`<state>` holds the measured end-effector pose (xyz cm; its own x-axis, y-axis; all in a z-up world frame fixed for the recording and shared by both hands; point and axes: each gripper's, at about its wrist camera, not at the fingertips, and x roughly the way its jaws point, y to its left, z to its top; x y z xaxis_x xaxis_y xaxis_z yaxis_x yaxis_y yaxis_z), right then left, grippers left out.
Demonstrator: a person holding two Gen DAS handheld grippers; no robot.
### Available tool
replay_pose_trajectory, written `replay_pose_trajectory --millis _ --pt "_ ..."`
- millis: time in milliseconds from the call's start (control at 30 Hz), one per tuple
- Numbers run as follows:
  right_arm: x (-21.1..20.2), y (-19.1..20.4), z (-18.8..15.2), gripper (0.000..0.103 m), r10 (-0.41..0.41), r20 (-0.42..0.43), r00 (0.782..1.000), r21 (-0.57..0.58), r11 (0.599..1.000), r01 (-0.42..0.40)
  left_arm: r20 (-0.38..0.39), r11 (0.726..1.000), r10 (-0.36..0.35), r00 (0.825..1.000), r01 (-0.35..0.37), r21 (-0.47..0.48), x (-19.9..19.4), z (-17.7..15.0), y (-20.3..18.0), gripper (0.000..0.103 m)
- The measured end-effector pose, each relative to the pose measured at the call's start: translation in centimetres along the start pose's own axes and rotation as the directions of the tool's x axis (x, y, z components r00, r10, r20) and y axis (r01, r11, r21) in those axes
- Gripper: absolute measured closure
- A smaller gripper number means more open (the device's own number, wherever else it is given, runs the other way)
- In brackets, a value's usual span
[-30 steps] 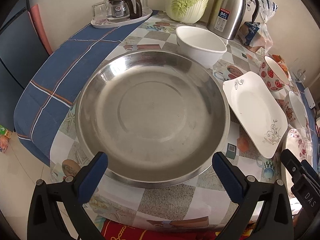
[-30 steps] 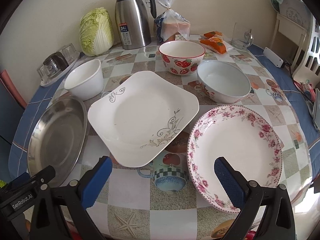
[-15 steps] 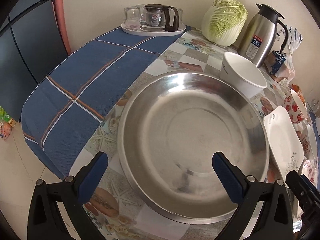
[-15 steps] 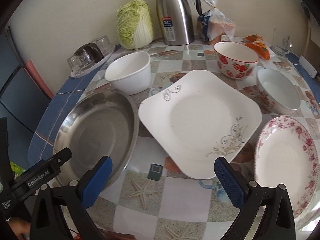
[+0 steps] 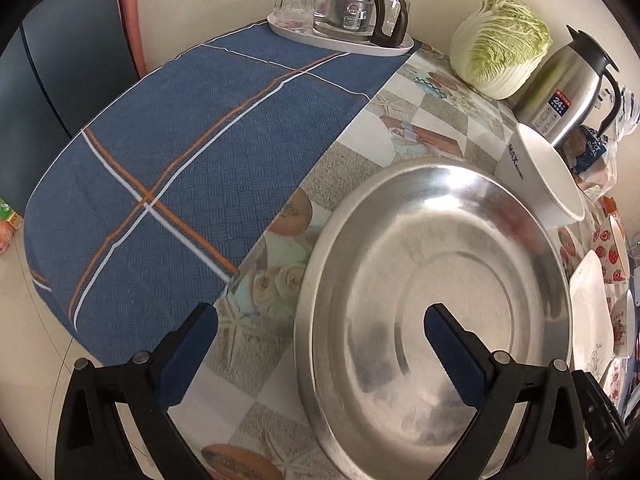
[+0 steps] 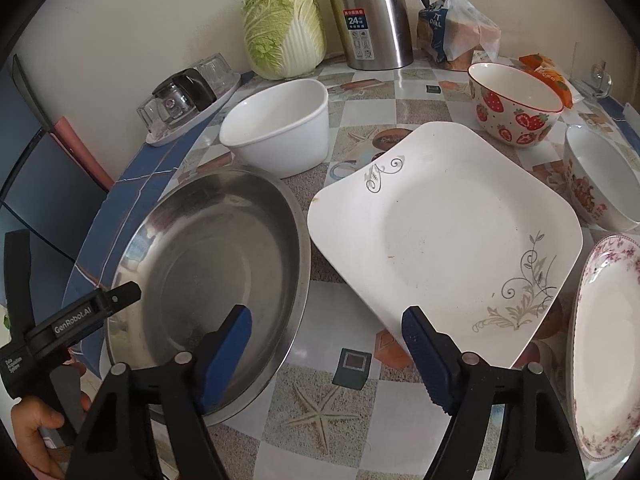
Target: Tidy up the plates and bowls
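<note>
A big steel plate (image 5: 440, 280) (image 6: 208, 260) lies at the table's left side. My left gripper (image 5: 320, 344) is open astride the plate's left rim, one finger over the tablecloth and one over the plate. My right gripper (image 6: 326, 344) straddles the plate's right rim; its jaws are closing and the pads do not press on it. A white square plate (image 6: 440, 232) lies just to the right. Behind stand a white bowl (image 6: 280, 128) and a strawberry bowl (image 6: 516, 108). A floral bowl (image 6: 600, 184) and a rose-rimmed plate (image 6: 608, 344) sit far right.
Along the wall stand a cabbage (image 6: 284, 28), a steel thermos (image 6: 372, 16), a bread bag (image 6: 456, 32) and a tray with a glass pot (image 5: 340, 28). A blue cloth (image 5: 180, 160) covers the table's left end, which drops to the floor. A hand (image 6: 36, 428) grips the left tool.
Both grippers moved left. The left one now straddles the steel plate's left rim; the right one left the rose plate, reached the steel plate's right rim and narrowed its jaws.
</note>
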<state>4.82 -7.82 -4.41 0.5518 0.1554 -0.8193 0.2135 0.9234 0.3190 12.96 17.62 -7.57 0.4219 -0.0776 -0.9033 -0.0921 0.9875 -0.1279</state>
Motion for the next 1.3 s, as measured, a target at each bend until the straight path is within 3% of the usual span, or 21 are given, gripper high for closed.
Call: replay_pose_trajectory --millis 133,200,333,533,667,800,1067,1300 --pt "-0.1 0.0 0.3 0.028 0.004 -0.003 1.0 0.02 1.0 -0.004 -0.005 1.0 0.0 1.0 0.0 0.016 0.7 1.1 -0.2 0.006" --pt "-0.1 0.2 0.3 0.032 -0.01 -0.002 1.0 0.015 1.0 0.01 -0.013 1.0 -0.007 1.0 0.007 0.029 1.3 1.5 -0.4 0.016" --pt "-0.3 0.6 0.2 0.052 -0.019 -0.004 1.0 0.006 1.0 0.019 -0.026 0.999 -0.007 1.0 0.008 0.053 2.2 1.9 -0.9 0.025" --pt "1.1 0.1 -0.3 0.057 0.014 -0.066 0.998 0.046 0.999 -0.011 -0.012 0.997 -0.003 1.0 0.004 0.08 2.7 2.3 -1.2 0.029" --pt "1.6 -0.1 -0.1 0.067 0.048 -0.075 0.996 0.058 0.997 -0.043 -0.009 0.995 -0.016 1.0 0.017 0.099 2.6 2.5 -1.6 0.056" --pt "1.1 1.0 0.1 0.079 0.054 -0.056 0.997 -0.001 0.999 -0.054 -0.013 0.994 -0.018 1.0 0.02 0.106 2.3 2.2 -1.7 0.071" --pt "-0.1 2.0 0.3 0.079 0.016 -0.042 0.999 -0.112 0.993 -0.021 -0.002 0.998 -0.023 1.0 0.023 0.066 0.6 0.5 -0.6 0.073" --pt "-2.2 2.8 -0.1 0.079 0.031 -0.012 0.999 -0.214 0.976 -0.033 0.029 0.999 -0.017 0.999 0.016 0.04 -2.8 -0.5 -0.3 0.073"
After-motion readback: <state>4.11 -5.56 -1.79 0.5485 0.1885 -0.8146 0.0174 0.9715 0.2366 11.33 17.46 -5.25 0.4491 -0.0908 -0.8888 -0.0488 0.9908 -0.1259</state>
